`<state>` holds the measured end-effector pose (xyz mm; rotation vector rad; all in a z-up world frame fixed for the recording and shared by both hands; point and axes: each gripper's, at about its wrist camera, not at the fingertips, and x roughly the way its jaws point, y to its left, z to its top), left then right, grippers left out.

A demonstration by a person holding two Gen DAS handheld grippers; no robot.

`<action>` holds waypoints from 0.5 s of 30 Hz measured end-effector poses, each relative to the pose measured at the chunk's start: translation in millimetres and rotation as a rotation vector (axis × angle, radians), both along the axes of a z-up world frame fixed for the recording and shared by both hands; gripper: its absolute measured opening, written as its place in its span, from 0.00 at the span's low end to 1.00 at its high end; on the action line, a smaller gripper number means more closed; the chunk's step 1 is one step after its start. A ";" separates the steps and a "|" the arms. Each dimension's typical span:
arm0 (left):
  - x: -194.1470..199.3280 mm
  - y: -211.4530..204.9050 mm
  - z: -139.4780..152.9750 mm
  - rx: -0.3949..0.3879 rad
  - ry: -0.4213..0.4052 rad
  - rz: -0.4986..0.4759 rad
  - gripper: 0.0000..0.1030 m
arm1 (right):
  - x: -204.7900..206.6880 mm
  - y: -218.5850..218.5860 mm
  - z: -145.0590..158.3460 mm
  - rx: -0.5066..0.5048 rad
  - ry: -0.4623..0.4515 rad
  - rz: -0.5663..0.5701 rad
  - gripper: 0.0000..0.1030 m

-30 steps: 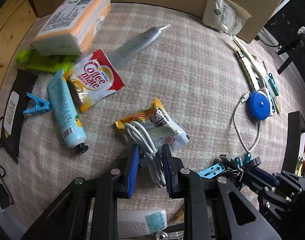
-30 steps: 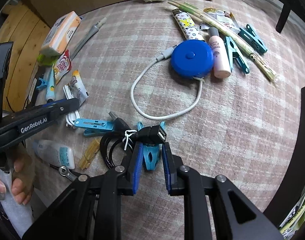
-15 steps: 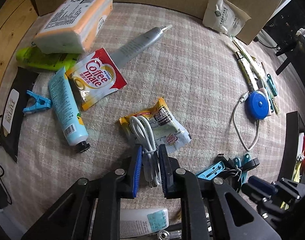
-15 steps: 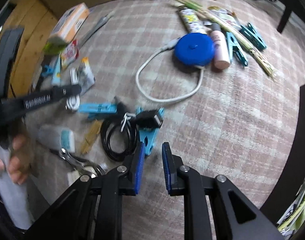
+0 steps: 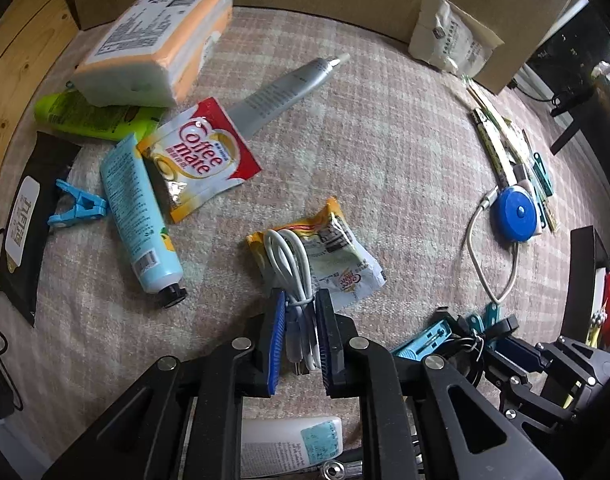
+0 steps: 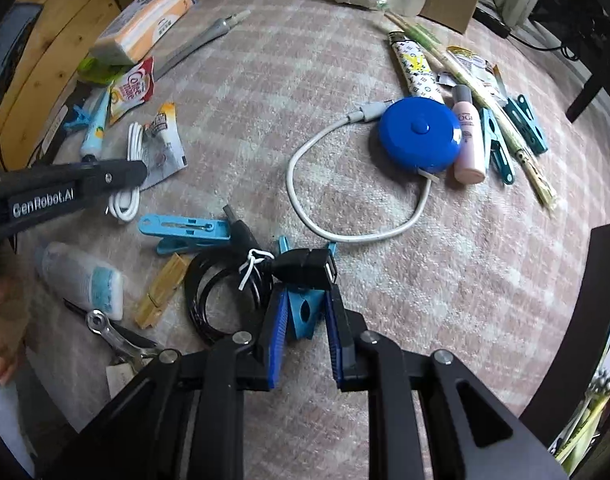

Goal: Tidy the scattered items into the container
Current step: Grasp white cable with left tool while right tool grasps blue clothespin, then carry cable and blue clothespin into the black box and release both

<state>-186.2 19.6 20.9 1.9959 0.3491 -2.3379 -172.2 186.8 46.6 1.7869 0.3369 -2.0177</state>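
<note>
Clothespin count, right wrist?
6. One between right gripper jaws; blue one beside black cable; wooden one left of it; two teal right of pink bottle; one far left. Maybe more hidden.

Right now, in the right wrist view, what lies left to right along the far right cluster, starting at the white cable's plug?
White cable plug → blue round tape measure → pink bottle → blue clothespin → teal clothespin.
</note>
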 end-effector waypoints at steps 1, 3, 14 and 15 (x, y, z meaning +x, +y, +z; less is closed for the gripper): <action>-0.2 -1.6 0.7 0.001 0.002 0.005 0.13 | 0.7 3.9 0.4 -0.005 -0.005 -0.003 0.18; -0.1 -5.0 3.6 0.009 0.010 0.017 0.13 | 1.2 15.8 1.8 -0.017 -0.011 -0.022 0.18; 9.7 0.5 37.0 0.030 0.077 0.001 0.13 | 4.4 90.6 29.4 -0.092 0.021 -0.139 0.17; 18.7 -4.3 40.5 0.033 0.084 -0.006 0.13 | 19.3 94.6 31.1 -0.108 0.018 -0.150 0.16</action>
